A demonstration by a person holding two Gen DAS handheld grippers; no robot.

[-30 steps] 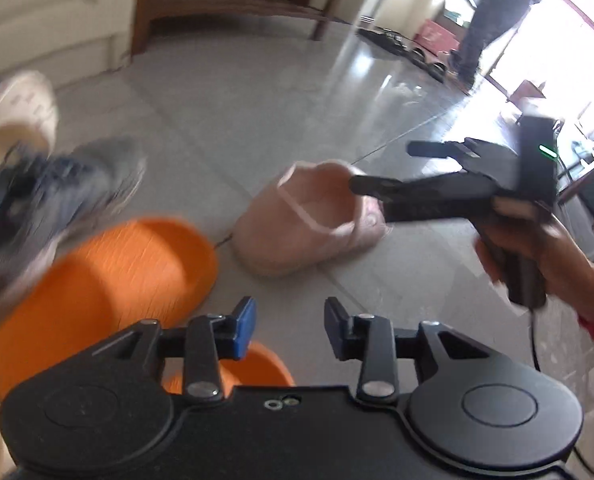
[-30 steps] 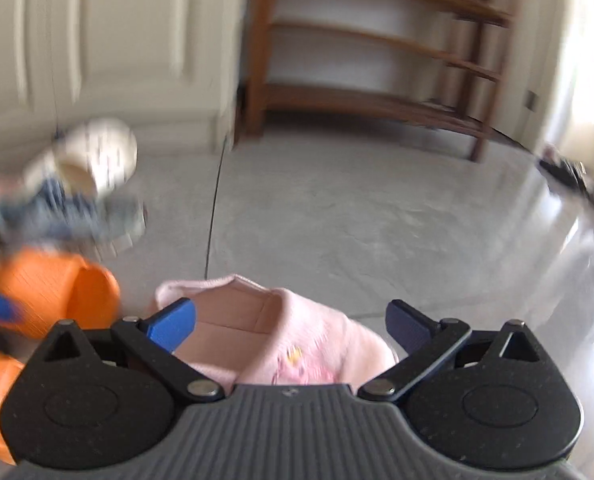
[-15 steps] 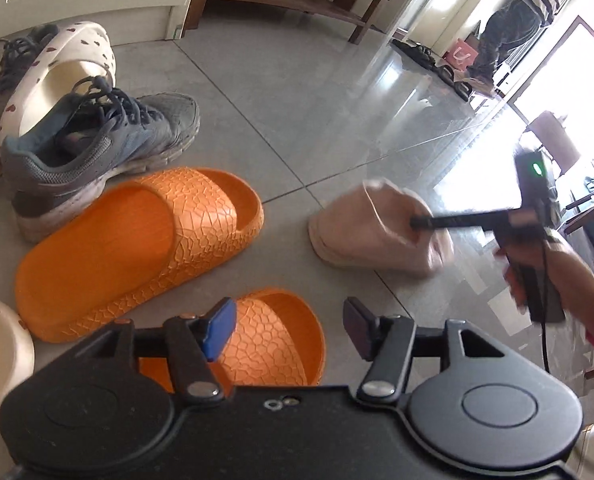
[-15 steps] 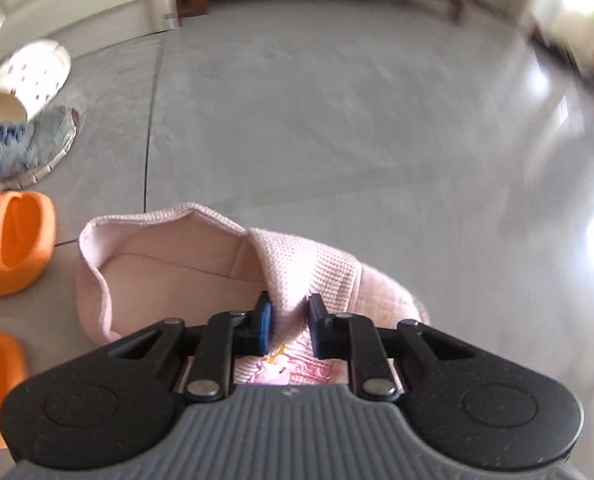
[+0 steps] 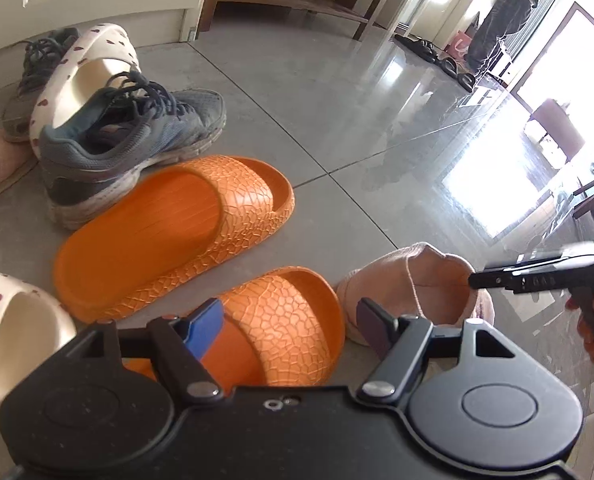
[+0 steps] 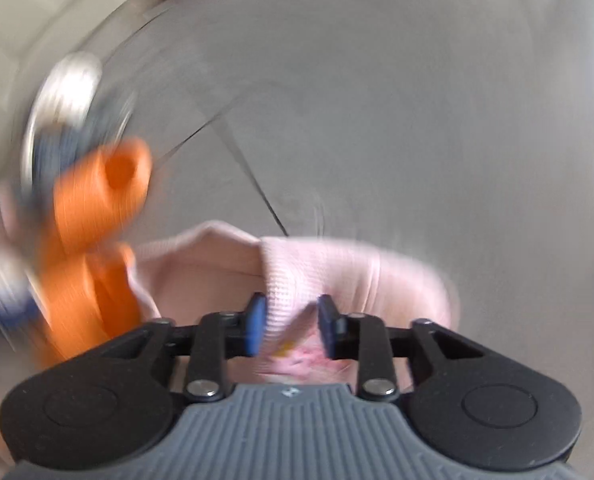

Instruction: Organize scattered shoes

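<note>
From the left wrist view, the left tool point(image 5: 289, 322) hangs over the floor point(image 5: 337, 112) with its fingers apart and opening, nothing pressed between them; the nearer orange slide point(image 5: 293, 320) lies just beyond. A second orange slide point(image 5: 177, 232) lies beside it, touching a grey sneaker point(image 5: 129, 140) that leans over a white clog with hearts point(image 5: 85, 76). The shoes look bunched toward the door side, probably as a gathering spot. The pink slipper point(image 5: 409, 284) sits next to the nearer slide, with the right tool point(image 5: 473, 280) at its collar.

In the right wrist view, heavily blurred, the right tool point(image 6: 289, 328) has its fingers opening either side of the pink slipper's point(image 6: 337, 268) fabric edge, no longer clearly pinching it, likely letting it go beside the orange pair.

No brand or writing is readable.
</note>
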